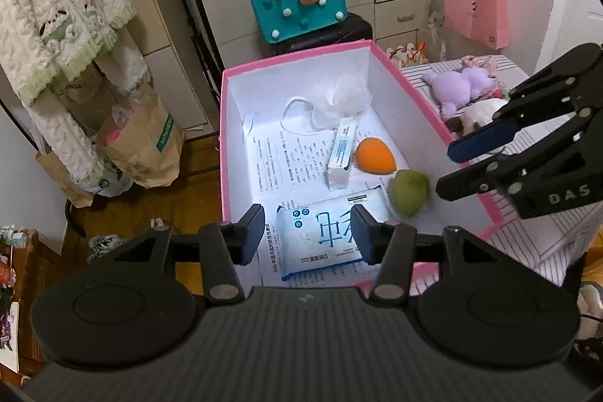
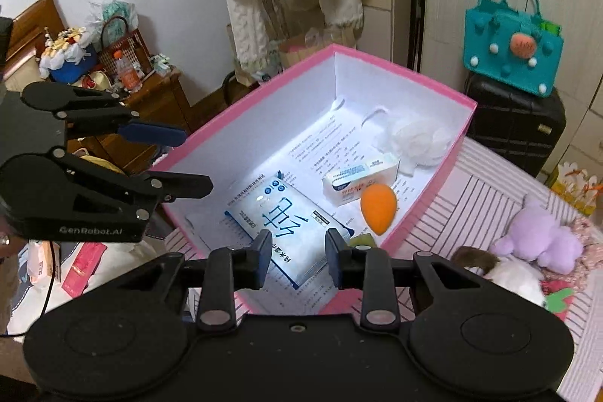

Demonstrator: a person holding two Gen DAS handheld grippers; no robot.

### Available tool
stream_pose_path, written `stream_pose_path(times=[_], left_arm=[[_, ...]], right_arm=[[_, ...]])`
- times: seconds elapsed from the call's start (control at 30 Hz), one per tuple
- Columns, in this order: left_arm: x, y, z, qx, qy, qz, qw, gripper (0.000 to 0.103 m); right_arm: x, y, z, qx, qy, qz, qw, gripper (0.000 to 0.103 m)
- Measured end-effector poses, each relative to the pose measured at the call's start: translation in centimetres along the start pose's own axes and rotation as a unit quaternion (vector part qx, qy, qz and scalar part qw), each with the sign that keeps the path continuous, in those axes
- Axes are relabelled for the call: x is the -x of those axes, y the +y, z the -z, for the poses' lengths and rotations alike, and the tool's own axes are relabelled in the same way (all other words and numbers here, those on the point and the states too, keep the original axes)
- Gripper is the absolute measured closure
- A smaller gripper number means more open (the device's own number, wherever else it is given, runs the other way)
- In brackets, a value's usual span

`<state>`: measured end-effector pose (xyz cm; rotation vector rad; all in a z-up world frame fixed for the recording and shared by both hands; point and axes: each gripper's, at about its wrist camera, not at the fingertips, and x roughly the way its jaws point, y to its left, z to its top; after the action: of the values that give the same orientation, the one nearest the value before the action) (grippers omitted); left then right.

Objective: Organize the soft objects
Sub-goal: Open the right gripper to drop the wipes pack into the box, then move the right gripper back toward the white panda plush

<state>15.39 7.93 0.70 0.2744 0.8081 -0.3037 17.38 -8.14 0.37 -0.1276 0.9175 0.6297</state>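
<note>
A pink box (image 1: 294,57) with white walls sits on a striped bed cover. Inside it lie a blue wipes pack (image 1: 324,232), a white carton (image 1: 343,153), an orange egg-shaped sponge (image 1: 375,155), a blurred green sponge (image 1: 409,193) and a white mesh puff (image 1: 343,97). My left gripper (image 1: 309,232) hangs open above the wipes pack with nothing between its fingers. My right gripper (image 2: 299,251) is open and empty over the box's near end, above the wipes pack (image 2: 279,213). The green sponge (image 2: 361,242) is partly hidden behind its right finger.
A purple plush (image 2: 542,236) and a white plush (image 2: 508,277) lie on the striped cover (image 2: 471,206) right of the box. A teal bag (image 1: 297,2) stands on a black suitcase behind. A pink bag (image 1: 475,6) hangs at right; paper bags (image 1: 143,145) stand on the floor.
</note>
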Motion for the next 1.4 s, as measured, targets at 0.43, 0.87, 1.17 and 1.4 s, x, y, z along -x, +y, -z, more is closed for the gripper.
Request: stream_pose_path(times=[0.43, 0.87, 1.17, 1.4], left_arm=[[5.2, -3.4, 0.1, -0.036, -0.021, 0.015, 0.999, 0.05], [8.4, -8.2, 0.3, -0.071, -0.027, 0.059, 0.9954, 0.04], [7.6, -12.1, -0.3, -0.103, -0.012, 0.098, 0.9898, 0.039], [5.7, -14.5, -1.5, -0.106, 0.0, 0.132, 0.9856, 0.039]], right_arm=[[9.1, 2.0, 2.9, 0.033, -0.057, 0.004, 0.998, 0.064], [14.9, 1.7, 7.9, 0.026, -0.085, 0.006, 0.996, 0.059], [16.7, -0.5, 11.5, -0.002, -0.088, 0.03, 0.996, 0.054], [16.4, -2.9, 13.5, -0.015, -0.07, 0.037, 0.997, 0.051]])
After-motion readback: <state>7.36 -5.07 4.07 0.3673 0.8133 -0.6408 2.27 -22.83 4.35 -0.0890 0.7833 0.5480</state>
